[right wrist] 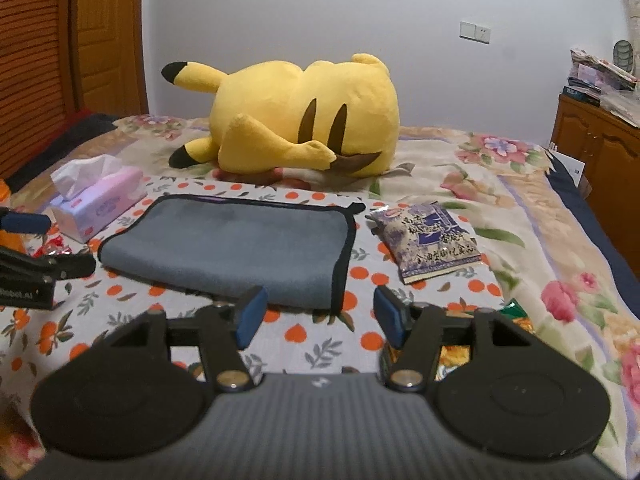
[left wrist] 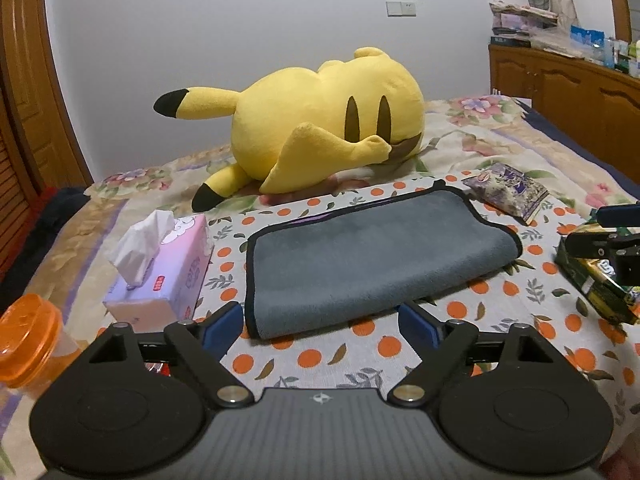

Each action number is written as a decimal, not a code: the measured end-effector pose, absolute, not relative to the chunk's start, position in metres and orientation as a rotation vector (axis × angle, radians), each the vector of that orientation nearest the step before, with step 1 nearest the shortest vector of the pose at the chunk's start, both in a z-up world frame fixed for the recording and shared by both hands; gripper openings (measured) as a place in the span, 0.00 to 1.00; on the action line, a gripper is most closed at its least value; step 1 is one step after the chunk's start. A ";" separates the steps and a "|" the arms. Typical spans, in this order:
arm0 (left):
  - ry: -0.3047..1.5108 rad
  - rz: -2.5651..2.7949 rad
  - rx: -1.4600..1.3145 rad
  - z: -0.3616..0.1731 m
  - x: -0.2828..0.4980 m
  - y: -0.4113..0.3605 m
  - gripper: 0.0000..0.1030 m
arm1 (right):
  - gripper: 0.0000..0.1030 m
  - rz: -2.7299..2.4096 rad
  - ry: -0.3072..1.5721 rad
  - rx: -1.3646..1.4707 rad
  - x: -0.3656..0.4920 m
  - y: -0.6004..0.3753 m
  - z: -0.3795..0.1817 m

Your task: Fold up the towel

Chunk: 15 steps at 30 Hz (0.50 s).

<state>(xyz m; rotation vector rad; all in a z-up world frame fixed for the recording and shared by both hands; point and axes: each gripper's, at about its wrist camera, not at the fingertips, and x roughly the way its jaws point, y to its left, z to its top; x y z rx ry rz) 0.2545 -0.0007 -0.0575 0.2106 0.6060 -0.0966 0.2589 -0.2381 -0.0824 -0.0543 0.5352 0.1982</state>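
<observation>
Grey, black-edged towel (left wrist: 360, 256) on orange-dotted cloth (left wrist: 520, 320); yellow plush (left wrist: 312, 120).

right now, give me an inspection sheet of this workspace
surface: bed with floral cover, orange-dotted cloth spread on it
job's things: grey towel, black-edged, already folded over, flat on the cloth
clutter: tissue box left of the towel; purple snack bag right of it; green packet at right; orange container at left; yellow plush behind
grippers: left gripper open, empty, in front of the towel's near edge; right gripper open, empty, near the towel's near right corner
cables: nothing seen
surroundings: white wall, wooden cabinet with stacked items at right, wooden door at left
</observation>
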 end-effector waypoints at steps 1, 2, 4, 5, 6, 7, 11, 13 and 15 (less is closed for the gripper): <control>0.605 -0.098 0.208 -0.056 0.251 -0.001 0.85 | 0.60 0.202 0.534 -0.053 0.256 -0.239 -0.082; 0.604 -0.101 0.208 -0.055 0.248 -0.002 0.86 | 0.60 0.208 0.535 -0.053 0.253 -0.240 -0.081; 0.603 -0.104 0.210 -0.052 0.241 -0.003 0.86 | 0.62 0.209 0.536 -0.050 0.247 -0.241 -0.080; 0.602 -0.104 0.211 -0.051 0.238 -0.004 0.87 | 0.63 0.207 0.536 -0.049 0.244 -0.242 -0.079; 0.602 -0.106 0.211 -0.049 0.234 -0.005 0.87 | 0.64 0.204 0.535 -0.049 0.241 -0.243 -0.078; 0.602 -0.106 0.211 -0.048 0.231 -0.006 0.89 | 0.65 0.203 0.533 -0.048 0.238 -0.244 -0.077; 0.600 -0.113 0.215 -0.043 0.217 -0.010 0.93 | 0.68 0.198 0.528 -0.049 0.226 -0.248 -0.072; 0.601 -0.114 0.214 -0.040 0.210 -0.011 0.94 | 0.76 0.196 0.523 -0.045 0.220 -0.250 -0.068; 0.598 -0.117 0.211 -0.036 0.203 -0.013 0.95 | 0.82 0.195 0.515 -0.037 0.213 -0.252 -0.064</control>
